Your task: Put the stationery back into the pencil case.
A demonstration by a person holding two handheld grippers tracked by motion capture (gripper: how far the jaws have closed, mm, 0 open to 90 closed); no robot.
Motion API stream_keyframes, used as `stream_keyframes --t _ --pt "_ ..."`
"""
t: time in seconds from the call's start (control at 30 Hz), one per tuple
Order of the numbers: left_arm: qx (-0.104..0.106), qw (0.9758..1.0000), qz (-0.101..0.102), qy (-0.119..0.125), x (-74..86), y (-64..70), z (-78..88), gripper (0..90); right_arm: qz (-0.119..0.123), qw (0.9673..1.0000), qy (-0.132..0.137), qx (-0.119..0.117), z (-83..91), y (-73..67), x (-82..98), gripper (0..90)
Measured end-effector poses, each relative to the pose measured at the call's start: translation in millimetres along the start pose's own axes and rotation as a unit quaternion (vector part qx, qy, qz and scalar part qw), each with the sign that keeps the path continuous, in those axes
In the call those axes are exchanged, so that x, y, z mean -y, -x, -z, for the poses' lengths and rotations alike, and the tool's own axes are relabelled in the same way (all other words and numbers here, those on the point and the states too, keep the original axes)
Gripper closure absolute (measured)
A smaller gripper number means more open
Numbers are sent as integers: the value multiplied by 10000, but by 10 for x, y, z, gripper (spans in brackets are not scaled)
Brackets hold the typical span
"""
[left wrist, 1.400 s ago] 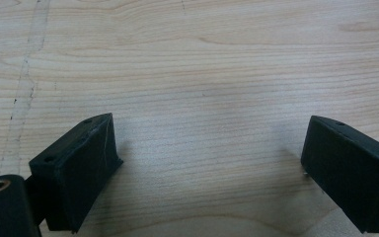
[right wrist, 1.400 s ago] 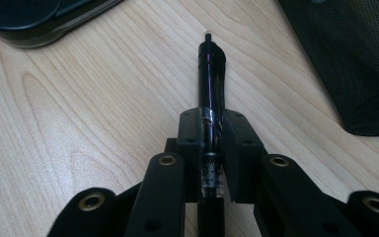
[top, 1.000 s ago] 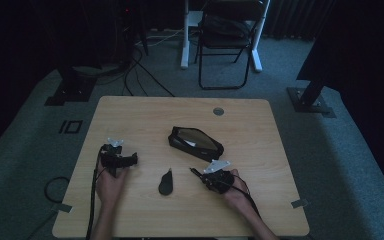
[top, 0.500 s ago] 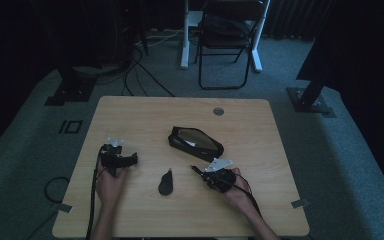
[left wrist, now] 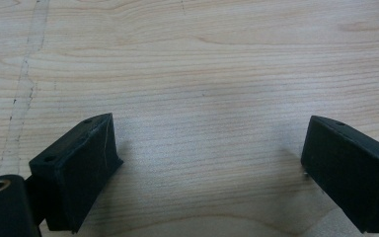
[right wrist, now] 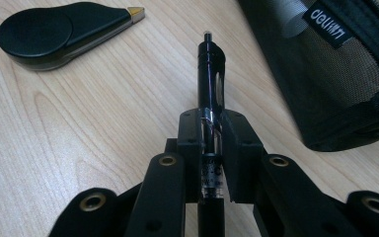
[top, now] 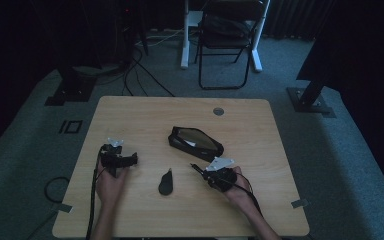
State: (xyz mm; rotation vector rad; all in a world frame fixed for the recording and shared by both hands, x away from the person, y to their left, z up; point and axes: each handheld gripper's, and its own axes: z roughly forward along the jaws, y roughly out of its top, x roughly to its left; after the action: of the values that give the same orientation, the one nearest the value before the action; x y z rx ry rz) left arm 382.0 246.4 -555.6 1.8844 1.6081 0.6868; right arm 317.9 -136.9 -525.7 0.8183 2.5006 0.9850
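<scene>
A pale wooden table (top: 130, 115) carries a black mesh pencil case (top: 195, 142) near its middle and, well apart toward the near edge, a small black teardrop-shaped tool (top: 166, 182) lying flat.

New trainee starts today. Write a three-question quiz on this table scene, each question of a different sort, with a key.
1. True or false: the right gripper is shut on a black pen.
2. How do the left gripper's jaws stand? A) wide apart over bare wood B) clamped on the pouch C) closed on the pen
3. Fill in: the black mesh pouch lies on the wooden ____, apart from the flat black teardrop-shaped tool.

Key: 1 true; 2 A; 3 table.
</scene>
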Motion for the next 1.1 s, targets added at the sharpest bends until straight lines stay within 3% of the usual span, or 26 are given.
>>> stream_keyframes --t 1.1 --pt "-1 10000 0 0 0 0 0 72 30 9997 211 72 141 27 -111 798"
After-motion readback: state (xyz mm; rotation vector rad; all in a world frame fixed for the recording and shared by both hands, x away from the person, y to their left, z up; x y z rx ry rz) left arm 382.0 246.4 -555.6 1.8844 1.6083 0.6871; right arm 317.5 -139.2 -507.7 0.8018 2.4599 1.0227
